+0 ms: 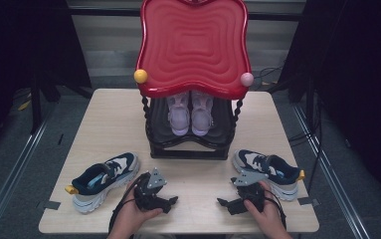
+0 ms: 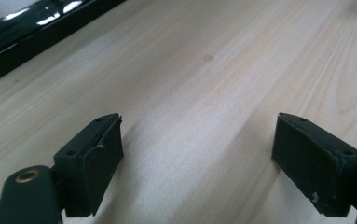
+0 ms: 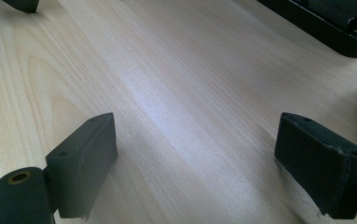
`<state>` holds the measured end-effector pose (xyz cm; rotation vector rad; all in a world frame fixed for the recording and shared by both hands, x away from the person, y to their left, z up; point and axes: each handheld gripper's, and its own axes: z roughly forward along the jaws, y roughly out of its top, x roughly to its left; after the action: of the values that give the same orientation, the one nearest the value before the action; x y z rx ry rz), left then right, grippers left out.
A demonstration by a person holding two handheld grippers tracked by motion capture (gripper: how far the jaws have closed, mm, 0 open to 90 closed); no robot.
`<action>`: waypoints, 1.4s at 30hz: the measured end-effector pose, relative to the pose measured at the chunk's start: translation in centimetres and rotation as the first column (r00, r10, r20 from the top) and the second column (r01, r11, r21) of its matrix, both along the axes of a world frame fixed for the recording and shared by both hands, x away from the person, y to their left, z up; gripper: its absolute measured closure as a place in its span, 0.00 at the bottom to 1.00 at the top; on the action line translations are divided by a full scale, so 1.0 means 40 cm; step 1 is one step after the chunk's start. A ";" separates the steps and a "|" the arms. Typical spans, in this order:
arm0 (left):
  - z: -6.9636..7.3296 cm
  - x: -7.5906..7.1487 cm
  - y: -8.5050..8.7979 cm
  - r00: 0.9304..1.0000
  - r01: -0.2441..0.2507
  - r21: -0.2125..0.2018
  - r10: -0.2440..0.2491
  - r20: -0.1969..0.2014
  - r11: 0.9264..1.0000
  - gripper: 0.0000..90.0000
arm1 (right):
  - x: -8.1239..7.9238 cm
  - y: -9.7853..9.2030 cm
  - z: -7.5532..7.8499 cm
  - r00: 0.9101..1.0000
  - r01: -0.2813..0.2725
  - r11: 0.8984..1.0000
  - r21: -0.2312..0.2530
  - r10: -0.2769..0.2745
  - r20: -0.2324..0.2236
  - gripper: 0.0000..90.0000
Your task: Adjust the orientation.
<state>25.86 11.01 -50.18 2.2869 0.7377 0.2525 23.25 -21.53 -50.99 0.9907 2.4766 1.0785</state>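
Note:
Two navy and white sneakers lie on the light wooden table: one sneaker at the front left, the other sneaker at the front right. A pair of pink shoes stands on the lower shelf of a black rack under its red wavy top. My left gripper rests near the front edge, right of the left sneaker, pointing right. My right gripper rests left of the right sneaker, pointing left. Both stand open over bare wood, as the left gripper and the right gripper show in their own views.
A yellow ball and a pink ball sit at the red top's front corners. The rack's black base lies at the far left in the left gripper view, and the same base at the far right in the right gripper view. Cables trail on the floor at the right.

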 end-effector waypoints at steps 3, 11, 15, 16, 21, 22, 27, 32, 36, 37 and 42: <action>0.017 0.003 0.001 0.999 0.012 0.016 -0.011 -0.036 1.000 0.19 | 0.000 0.000 0.000 1.000 -0.001 1.000 0.000 0.001 0.000 0.14; 0.073 0.013 0.022 0.998 0.010 0.064 -0.005 -0.065 0.998 0.21 | 0.000 0.000 0.000 1.000 0.000 1.000 0.001 0.000 -0.001 0.14; 0.097 0.014 0.036 0.998 0.007 0.052 -0.004 -0.056 0.999 0.21 | 0.000 0.000 0.000 1.000 -0.001 1.000 0.000 0.001 0.000 0.14; 0.102 0.014 0.038 0.998 0.005 0.048 -0.002 -0.055 0.999 0.21 | 0.000 0.000 0.000 1.000 -0.001 1.000 0.000 0.001 0.000 0.14; 0.138 0.016 0.064 0.999 -0.016 0.051 0.018 -0.037 0.999 0.21 | 0.000 0.000 0.000 1.000 -0.001 1.000 0.000 0.001 0.000 0.14; 0.146 0.016 0.072 0.999 -0.026 0.050 0.028 -0.032 0.998 0.21 | 0.000 0.000 0.000 1.000 -0.001 1.000 0.000 0.001 0.000 0.14; 0.187 0.015 0.125 0.998 -0.065 0.050 0.066 -0.019 0.997 0.21 | 0.000 0.000 0.000 1.000 -0.001 1.000 0.000 0.001 0.000 0.14; 0.214 0.012 0.172 0.994 -0.108 0.060 0.109 -0.020 0.992 0.23 | 0.000 0.000 0.000 1.000 0.001 1.000 0.000 -0.001 -0.001 0.14; 0.229 0.007 0.209 0.990 -0.140 0.094 0.141 0.000 0.986 0.24 | 0.000 0.000 0.000 1.000 0.000 1.000 0.000 0.000 0.000 0.14; 0.229 0.006 0.217 0.989 -0.150 0.103 0.151 0.005 0.983 0.24 | 0.000 0.000 0.000 1.000 0.000 1.000 0.000 0.000 0.000 0.14; 0.233 0.010 0.273 0.981 -0.193 0.078 0.194 0.006 0.978 0.29 | 0.000 0.000 0.000 1.000 0.000 1.000 0.000 0.000 0.000 0.14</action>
<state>26.26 21.93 -40.84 2.2894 0.9687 0.3754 23.24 -21.53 -51.00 0.9910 2.4765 1.0785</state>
